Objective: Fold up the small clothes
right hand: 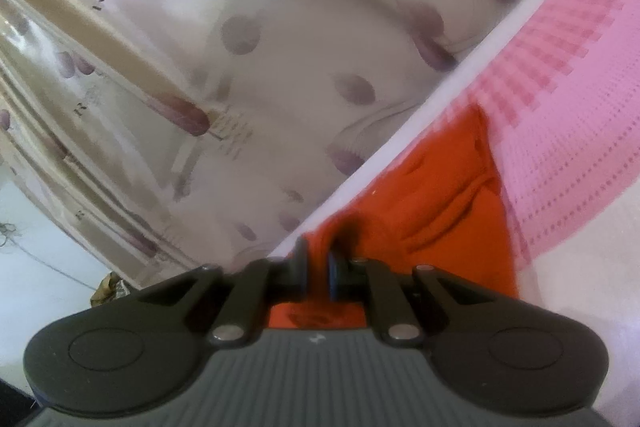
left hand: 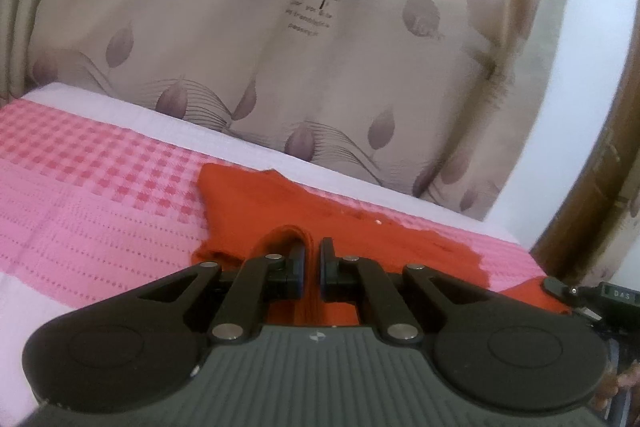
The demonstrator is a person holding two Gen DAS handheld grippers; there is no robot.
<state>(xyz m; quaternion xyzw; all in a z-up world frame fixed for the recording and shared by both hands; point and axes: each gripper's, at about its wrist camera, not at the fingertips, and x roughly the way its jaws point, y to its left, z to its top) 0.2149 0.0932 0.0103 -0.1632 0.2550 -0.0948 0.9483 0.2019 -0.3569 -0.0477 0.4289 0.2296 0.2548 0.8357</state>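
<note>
Orange garment [left hand: 280, 207] lies on a pink checked cover [left hand: 100, 167] beside the leaf-print curtain [left hand: 240, 47]; left tongs [left hand: 312, 267] pinch a raised fold, right tongs [right hand: 318, 267] pinch its edge nearest the curtain.

One orange garment [left hand: 280, 203] is counted, spread over one pink checked cover [left hand: 92, 163]. One patterned curtain [left hand: 240, 39] is seen behind the bed. Two grippers are counted: the left gripper [left hand: 313, 269] in its own view and the right gripper [right hand: 318, 273] in the other, each with two fingers.
</note>
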